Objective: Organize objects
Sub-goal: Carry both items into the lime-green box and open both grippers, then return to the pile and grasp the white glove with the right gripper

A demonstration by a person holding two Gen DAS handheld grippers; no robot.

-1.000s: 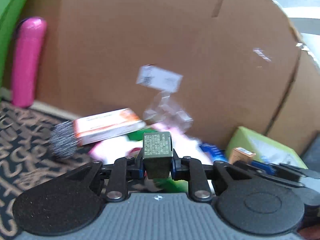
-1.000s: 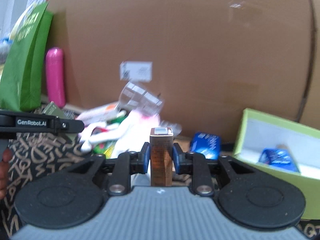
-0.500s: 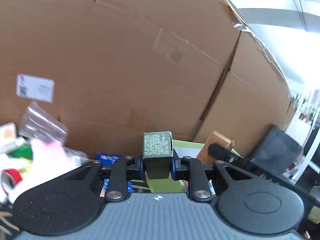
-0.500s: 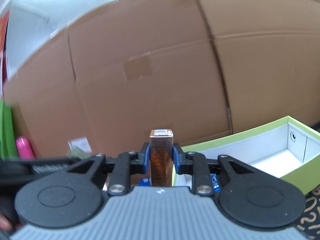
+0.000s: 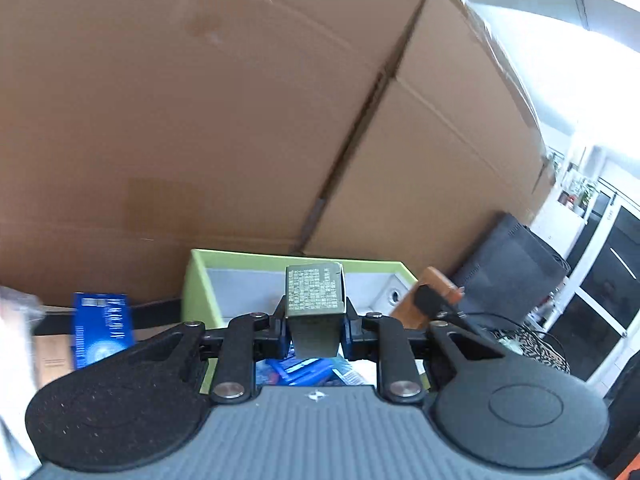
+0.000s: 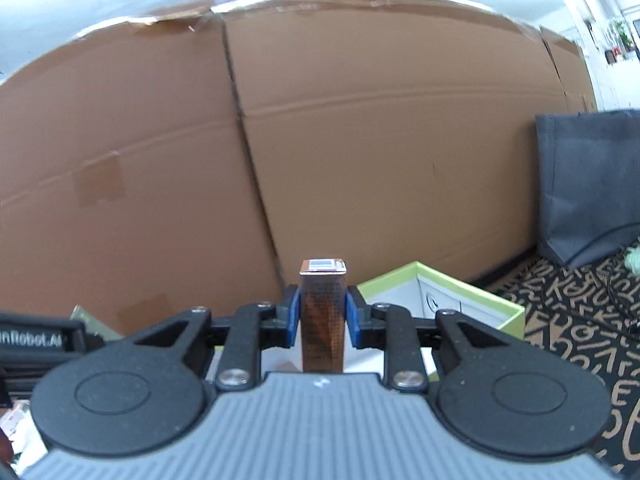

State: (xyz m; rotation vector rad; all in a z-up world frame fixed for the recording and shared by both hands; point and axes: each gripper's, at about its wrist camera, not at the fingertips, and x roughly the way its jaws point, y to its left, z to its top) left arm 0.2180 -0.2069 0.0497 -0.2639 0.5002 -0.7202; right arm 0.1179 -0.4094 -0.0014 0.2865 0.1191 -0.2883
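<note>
From the left wrist, the left tool (image 5: 315,320) is clamped on a small olive box (image 5: 315,294), poised at the near side of the lime-green box (image 5: 197,284), whose open tray already holds blue packets (image 5: 298,366). This looks like the carry-to-drop step; next comes lowering past the near rim, then letting go.

From the right wrist, the right tool (image 6: 322,316) grips a brown carton (image 6: 322,320) upright, just left of the lime-green box, cardboard wall (image 6: 360,140) close behind it.

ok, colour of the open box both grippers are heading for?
Lime green outside, white inside: the open box, clearest in the left wrist view.
</note>
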